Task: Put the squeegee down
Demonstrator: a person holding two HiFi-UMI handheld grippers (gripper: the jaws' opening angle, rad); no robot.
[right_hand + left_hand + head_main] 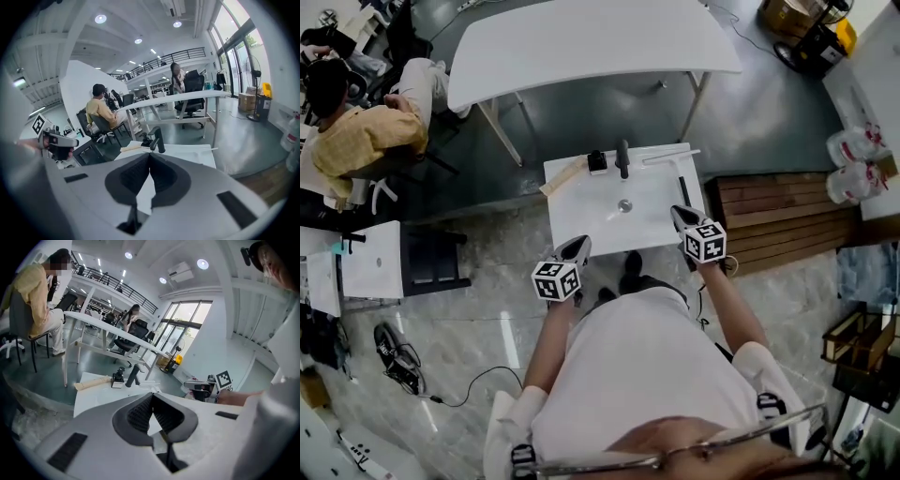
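The squeegee [679, 172], a white blade with a black handle, lies flat on the right part of the small white sink counter [581, 211]. My right gripper [680, 217] hovers just in front of the handle's near end, its jaws shut with nothing between them. My left gripper [579, 247] is at the counter's front left edge, also shut and empty. In the right gripper view the closed jaws [150, 164] point over the counter, and the squeegee's blade [210, 149] shows at its far right edge. The left gripper view shows its own closed jaws [152, 406].
A black faucet [622, 157], a small black item [597, 161] and a wooden tool [564, 175] sit along the counter's back; a drain [624, 205] lies mid-basin. A wooden bench [787, 220] stands right, a large white table [581, 37] behind, a seated person [366, 131] at left.
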